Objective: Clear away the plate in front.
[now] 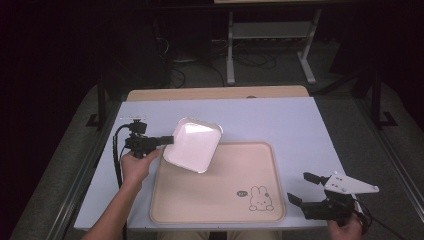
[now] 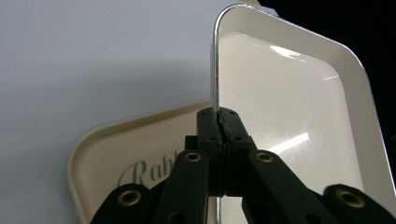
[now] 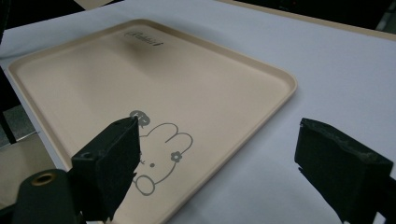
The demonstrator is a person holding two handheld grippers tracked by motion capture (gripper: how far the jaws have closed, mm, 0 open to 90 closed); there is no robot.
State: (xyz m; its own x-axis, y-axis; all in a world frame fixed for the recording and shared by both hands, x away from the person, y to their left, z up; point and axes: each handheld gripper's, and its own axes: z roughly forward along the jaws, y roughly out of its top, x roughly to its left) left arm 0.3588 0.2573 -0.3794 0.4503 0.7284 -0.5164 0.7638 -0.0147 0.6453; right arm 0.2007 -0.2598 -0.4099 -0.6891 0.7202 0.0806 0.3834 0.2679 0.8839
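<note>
A white square plate [image 1: 192, 145] hangs tilted above the far left corner of a beige tray [image 1: 220, 200]. My left gripper [image 1: 169, 140] is shut on the plate's left rim, and the left gripper view shows its jaws pinching the rim of the plate [image 2: 289, 107] at my left gripper [image 2: 223, 126], with the tray [image 2: 121, 149] below. The tray carries a rabbit drawing [image 1: 260, 198]. My right gripper [image 1: 304, 187] stands open off the tray's near right corner, nothing between its jaws. In the right gripper view my right gripper [image 3: 219, 163] hovers over the tray's edge [image 3: 261, 112] beside the rabbit drawing [image 3: 159, 154].
The tray lies on a pale blue tabletop [image 1: 280, 122] with a wooden strip [image 1: 217, 93] along the far edge. A white metal stand [image 1: 270, 40] and cables sit on the dark floor beyond the table.
</note>
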